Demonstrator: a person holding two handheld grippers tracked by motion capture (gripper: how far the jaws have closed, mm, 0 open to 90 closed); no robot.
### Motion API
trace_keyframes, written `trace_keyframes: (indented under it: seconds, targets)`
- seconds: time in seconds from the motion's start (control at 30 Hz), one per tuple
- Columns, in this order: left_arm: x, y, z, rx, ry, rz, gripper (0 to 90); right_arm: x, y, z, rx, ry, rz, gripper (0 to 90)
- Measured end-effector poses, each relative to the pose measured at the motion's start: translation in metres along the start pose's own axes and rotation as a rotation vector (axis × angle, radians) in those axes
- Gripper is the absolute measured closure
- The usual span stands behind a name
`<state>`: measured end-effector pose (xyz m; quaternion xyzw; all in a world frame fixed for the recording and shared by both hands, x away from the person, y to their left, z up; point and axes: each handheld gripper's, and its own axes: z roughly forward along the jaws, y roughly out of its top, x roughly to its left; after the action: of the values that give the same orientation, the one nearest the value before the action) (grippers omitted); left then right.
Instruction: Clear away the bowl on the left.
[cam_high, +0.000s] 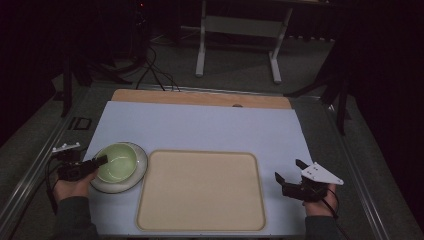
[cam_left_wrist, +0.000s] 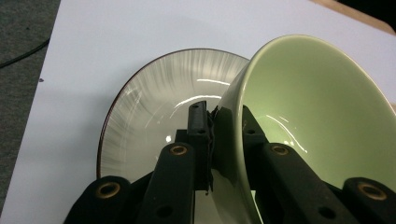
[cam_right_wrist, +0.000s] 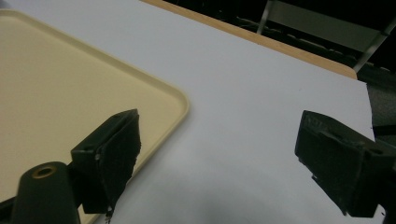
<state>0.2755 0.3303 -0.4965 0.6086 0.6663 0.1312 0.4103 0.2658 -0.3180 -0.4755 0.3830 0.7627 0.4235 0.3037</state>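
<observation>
Two grippers low in frame: left gripper (cam_high: 95, 164) clamps the green bowl (cam_high: 118, 161) rim, bowl tilted on plate (cam_high: 139, 173) beside tray (cam_high: 201, 190). Right gripper (cam_high: 290, 171) spread wide, empty, hovering over bare mat (cam_high: 200, 127) at lower right.

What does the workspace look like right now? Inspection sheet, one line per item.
Surface: white sheet over a wooden table, wood edge showing at the far side.
Job's things: green bowl on a grey plate at left; beige tray at centre, nothing on it.
Clutter: nothing seen.
Grippers: left gripper shut on the bowl's rim, one jaw inside, one outside; right gripper open, over bare sheet right of the tray.
Cables: black cables on the floor beyond the table.
Surroundings: dark room, white stand legs behind.
</observation>
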Motion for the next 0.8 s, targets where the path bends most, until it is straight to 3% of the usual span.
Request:
trace_keyframes:
  seconds: [0.8]
  targets:
    - [-0.006,0.002,-0.011,-0.084,-0.066,-0.017,81.3,-0.001,0.0,-0.001,-0.006,-0.007,-0.004,13.7]
